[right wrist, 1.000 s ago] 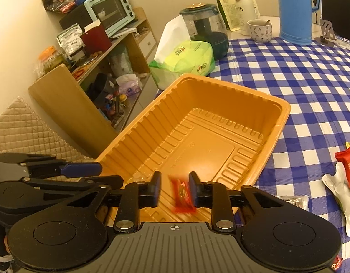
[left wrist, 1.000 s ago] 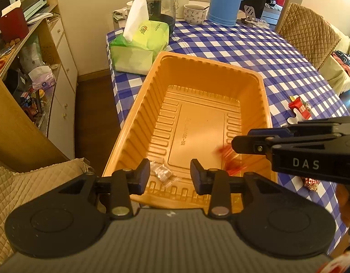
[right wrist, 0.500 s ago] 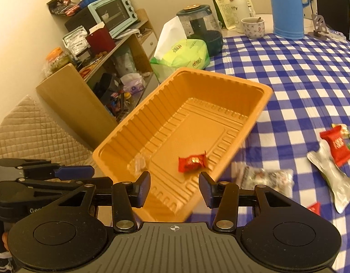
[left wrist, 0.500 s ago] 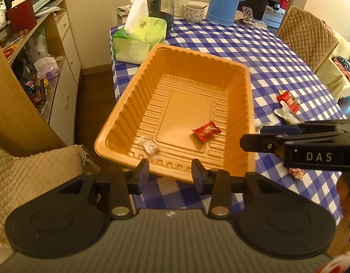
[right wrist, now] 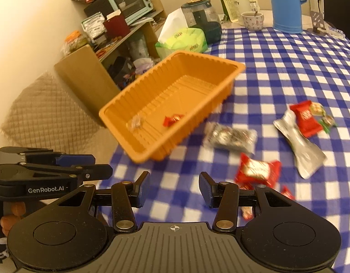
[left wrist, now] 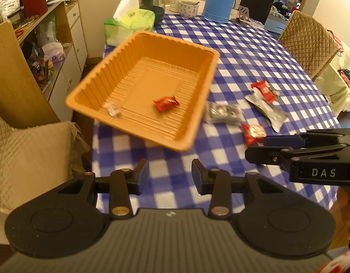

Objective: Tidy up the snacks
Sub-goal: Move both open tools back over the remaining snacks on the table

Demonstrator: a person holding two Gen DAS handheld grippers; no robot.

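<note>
Orange tray (left wrist: 138, 45) holds a red candy (left wrist: 166, 103); wrappers, seemingly snacks, lie beside; both hand-held grippers spread, empty.

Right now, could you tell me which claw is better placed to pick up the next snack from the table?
The right claw: it is open and empty, and the red snack packet lies just beside it, farther from the left claw.

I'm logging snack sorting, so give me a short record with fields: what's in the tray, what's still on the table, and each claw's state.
container: orange ribbed plastic tray
in tray: red wrapped candy; clear wrapped candy
on tablecloth: clear packet of silver sweets; crumpled silver foil pouch; red snack packets
left claw: open, empty
right claw: open, empty
</note>
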